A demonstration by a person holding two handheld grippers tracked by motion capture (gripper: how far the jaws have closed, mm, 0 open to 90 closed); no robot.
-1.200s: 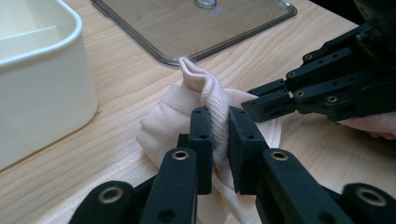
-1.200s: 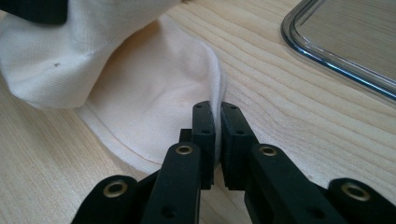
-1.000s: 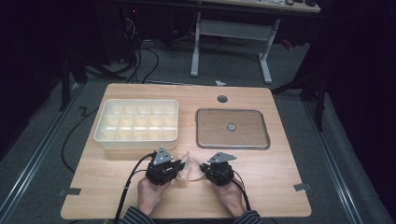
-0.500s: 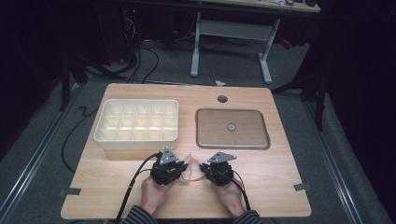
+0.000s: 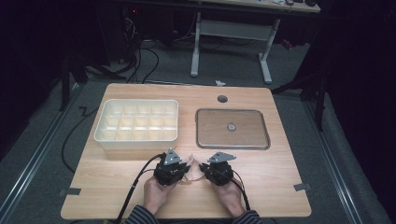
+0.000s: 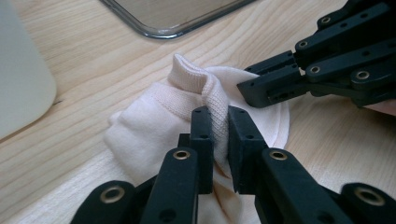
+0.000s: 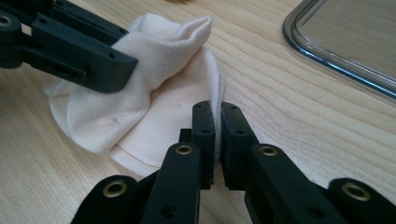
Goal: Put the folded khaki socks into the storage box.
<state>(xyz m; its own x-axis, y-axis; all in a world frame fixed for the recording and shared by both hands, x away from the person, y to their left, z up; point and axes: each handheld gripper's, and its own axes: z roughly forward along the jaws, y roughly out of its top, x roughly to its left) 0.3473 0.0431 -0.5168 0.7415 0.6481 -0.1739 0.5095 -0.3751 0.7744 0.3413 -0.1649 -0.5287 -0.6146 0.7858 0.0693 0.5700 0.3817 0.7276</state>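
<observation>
A small cream sock (image 6: 154,119) lies crumpled on the wooden table (image 5: 280,172) near its front edge, between the two hands (image 5: 194,169). My left gripper (image 6: 218,125) is shut on the sock's ribbed cuff, which stands up in a fold between the jaws. In the right gripper view my right gripper (image 7: 217,122) is shut on the thin edge of the sock (image 7: 154,93) on the opposite side. Each gripper's black jaws reach into the other's view. In the high view the left gripper (image 5: 184,167) and right gripper (image 5: 204,166) point at each other, a short gap apart.
A white compartment box (image 5: 137,123) stands at the back left of the table. A clear shallow tray (image 5: 232,142) with a small round item inside sits at the back right. A cable hole (image 5: 222,99) is near the far edge. Dark floor surrounds the table.
The left hand has shifted slightly; both grippers stay shut on the sock at the same spot.
</observation>
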